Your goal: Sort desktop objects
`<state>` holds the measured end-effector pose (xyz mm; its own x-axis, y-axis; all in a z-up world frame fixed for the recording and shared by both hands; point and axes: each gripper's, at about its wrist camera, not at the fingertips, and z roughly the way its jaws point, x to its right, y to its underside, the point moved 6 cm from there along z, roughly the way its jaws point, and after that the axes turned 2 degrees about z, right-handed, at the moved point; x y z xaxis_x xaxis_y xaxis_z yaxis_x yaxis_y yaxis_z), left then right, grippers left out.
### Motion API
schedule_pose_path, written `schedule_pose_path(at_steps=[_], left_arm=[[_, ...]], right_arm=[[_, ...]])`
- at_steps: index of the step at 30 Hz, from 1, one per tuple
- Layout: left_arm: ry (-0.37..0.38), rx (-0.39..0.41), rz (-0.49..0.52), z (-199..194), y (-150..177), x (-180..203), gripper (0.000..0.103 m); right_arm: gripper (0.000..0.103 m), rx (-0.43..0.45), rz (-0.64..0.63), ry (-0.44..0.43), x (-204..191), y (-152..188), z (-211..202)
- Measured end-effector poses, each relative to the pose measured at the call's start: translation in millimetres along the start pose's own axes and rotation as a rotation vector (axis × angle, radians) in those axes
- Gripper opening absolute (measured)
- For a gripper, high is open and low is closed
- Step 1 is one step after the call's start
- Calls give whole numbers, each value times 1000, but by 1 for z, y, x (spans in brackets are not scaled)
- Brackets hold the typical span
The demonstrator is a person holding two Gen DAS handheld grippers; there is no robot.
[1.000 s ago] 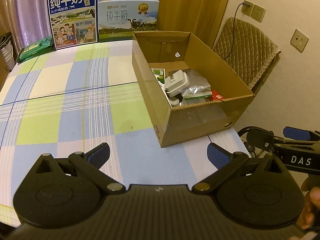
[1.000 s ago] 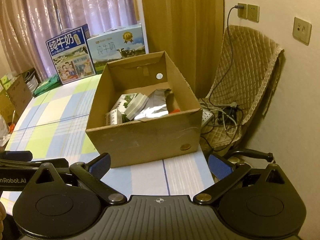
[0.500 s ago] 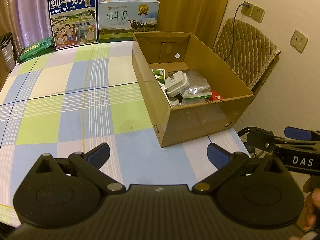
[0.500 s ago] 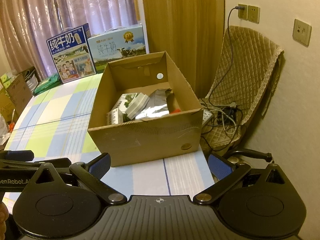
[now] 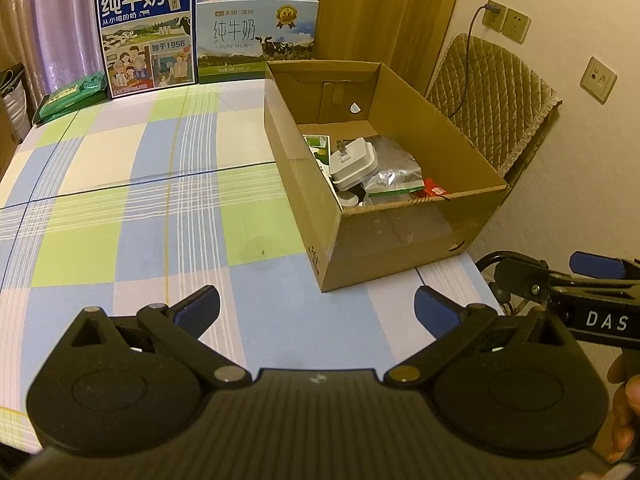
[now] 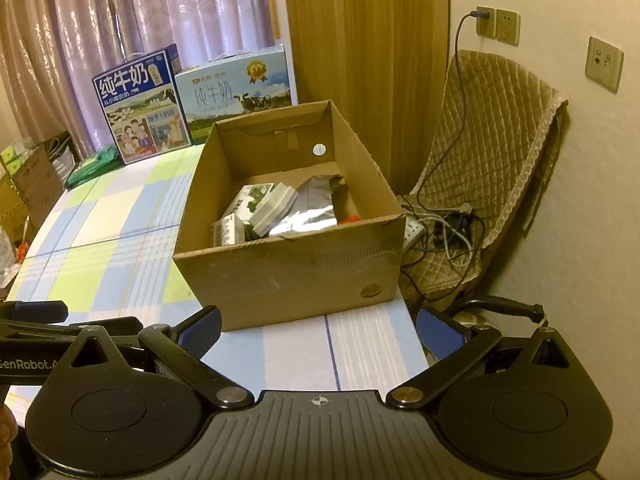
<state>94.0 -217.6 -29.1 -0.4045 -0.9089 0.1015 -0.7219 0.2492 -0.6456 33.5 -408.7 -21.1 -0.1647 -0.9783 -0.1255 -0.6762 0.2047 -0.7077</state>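
An open cardboard box (image 5: pixel 404 236) (image 6: pixel 288 276) stands at the right end of the checked tablecloth (image 5: pixel 160 216). Inside lie a white plug adapter (image 5: pixel 354 160) (image 6: pixel 274 206), a silver foil pouch (image 5: pixel 394 170) (image 6: pixel 310 212), a green-printed carton (image 6: pixel 250 198) and a red packet (image 5: pixel 436 191). My left gripper (image 5: pixel 316 308) hovers open over the cloth, short of the box's near left corner, nothing between its blue pads. My right gripper (image 6: pixel 318 328) is open too, in front of the box's near wall, holding nothing. Its arm (image 5: pixel 580 304) shows at the right of the left wrist view.
Two milk cartons (image 5: pixel 146 36) (image 5: pixel 256 36) stand at the table's far edge, with green packets (image 5: pixel 70 96) to their left. A quilted chair (image 6: pixel 492 168) with a power strip and cables (image 6: pixel 436 232) sits right of the table, against a wall with sockets.
Almost nothing differs: both grippers stay open and empty, and the views shift only slightly relative to the box.
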Motion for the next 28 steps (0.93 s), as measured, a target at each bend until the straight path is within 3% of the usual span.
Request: schedule_pose_path(at_steps=[28], left_arm=[[-15, -2, -11, 9, 6, -5, 102]], right_arm=[[101, -22, -4, 11, 1, 6, 11]])
